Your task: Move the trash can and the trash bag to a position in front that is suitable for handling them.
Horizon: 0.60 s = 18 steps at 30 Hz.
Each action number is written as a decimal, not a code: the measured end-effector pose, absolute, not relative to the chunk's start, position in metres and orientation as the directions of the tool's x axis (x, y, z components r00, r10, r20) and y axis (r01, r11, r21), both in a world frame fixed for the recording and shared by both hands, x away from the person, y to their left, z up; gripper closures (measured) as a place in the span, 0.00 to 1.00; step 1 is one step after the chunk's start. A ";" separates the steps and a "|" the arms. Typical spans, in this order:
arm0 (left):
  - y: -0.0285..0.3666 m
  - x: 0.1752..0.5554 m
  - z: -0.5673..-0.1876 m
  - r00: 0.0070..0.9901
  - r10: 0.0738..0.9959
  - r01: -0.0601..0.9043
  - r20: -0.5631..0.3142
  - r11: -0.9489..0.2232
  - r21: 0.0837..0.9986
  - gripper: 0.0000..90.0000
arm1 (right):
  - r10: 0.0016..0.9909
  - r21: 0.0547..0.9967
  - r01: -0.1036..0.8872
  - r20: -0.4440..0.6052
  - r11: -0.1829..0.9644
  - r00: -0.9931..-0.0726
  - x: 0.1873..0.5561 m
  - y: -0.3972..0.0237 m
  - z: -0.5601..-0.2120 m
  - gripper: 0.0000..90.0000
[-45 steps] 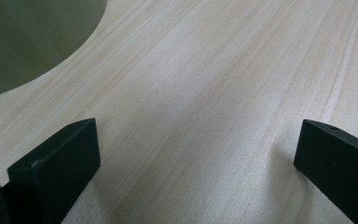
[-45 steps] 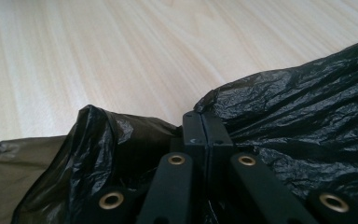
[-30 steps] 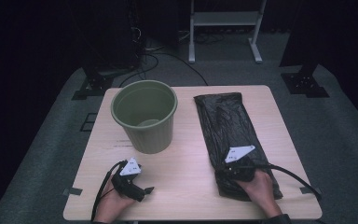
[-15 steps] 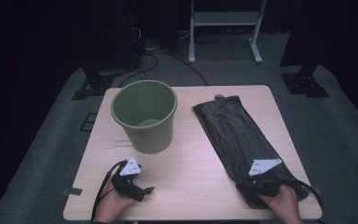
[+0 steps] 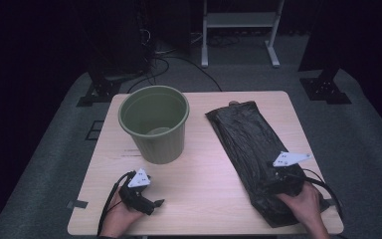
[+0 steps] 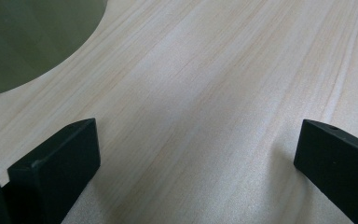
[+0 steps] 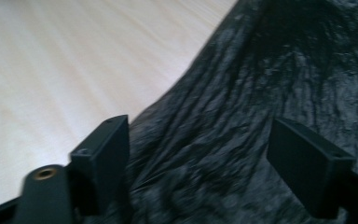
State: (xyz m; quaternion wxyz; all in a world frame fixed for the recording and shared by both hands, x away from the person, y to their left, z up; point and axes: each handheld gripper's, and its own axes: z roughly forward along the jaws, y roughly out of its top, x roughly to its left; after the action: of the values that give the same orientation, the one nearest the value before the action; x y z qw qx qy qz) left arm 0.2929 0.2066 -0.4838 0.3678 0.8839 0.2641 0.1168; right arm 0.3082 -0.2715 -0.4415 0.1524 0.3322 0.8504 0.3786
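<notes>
A black plastic bag (image 5: 248,139) lies flat and slanted on the right half of the wooden table (image 5: 209,174). My right gripper (image 5: 278,175) hovers over the bag's near end. Its jaws have just been opening and stand wide apart in the right gripper view (image 7: 198,158), with the crinkled bag (image 7: 284,70) under them and not pinched. A green bucket (image 5: 154,124) stands upright at the left centre. My left gripper (image 5: 154,205) rests near the front left edge, open over bare wood (image 6: 196,154), with the bucket's wall (image 6: 28,42) beyond it.
The bucket looks empty inside. Bare wood lies between the bucket and the bag. A white metal stand (image 5: 238,30) and cables (image 5: 159,64) are on the dark floor beyond the table. The bag's near end reaches the front right edge of the table.
My right hand moved right with the bag's near end, swinging the bag into a slant, then lifted a little and its jaws came apart. The left gripper stayed put.
</notes>
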 end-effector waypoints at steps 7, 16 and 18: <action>0.207 0.293 -0.484 0.834 0.551 0.380 0.011 -0.589 0.713 0.00 | 0.742 0.738 0.477 -0.050 0.478 -0.668 0.334 -0.273 -0.456 0.11; 0.207 0.294 -0.484 0.819 0.574 0.396 0.012 -0.580 0.712 0.00 | 0.773 0.732 0.489 -0.080 0.474 -0.629 0.347 -0.278 -0.477 0.11; 0.207 0.294 -0.484 0.816 0.578 0.398 0.012 -0.578 0.713 0.00 | 0.775 0.727 0.496 -0.080 0.475 -0.626 0.348 -0.279 -0.480 0.11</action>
State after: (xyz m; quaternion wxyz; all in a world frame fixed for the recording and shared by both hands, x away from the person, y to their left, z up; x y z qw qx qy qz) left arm 0.2936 0.2066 -0.4838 0.3665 0.8797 0.2773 0.1224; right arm 0.3478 -0.2793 -0.4803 0.2042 0.3809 0.8341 0.3427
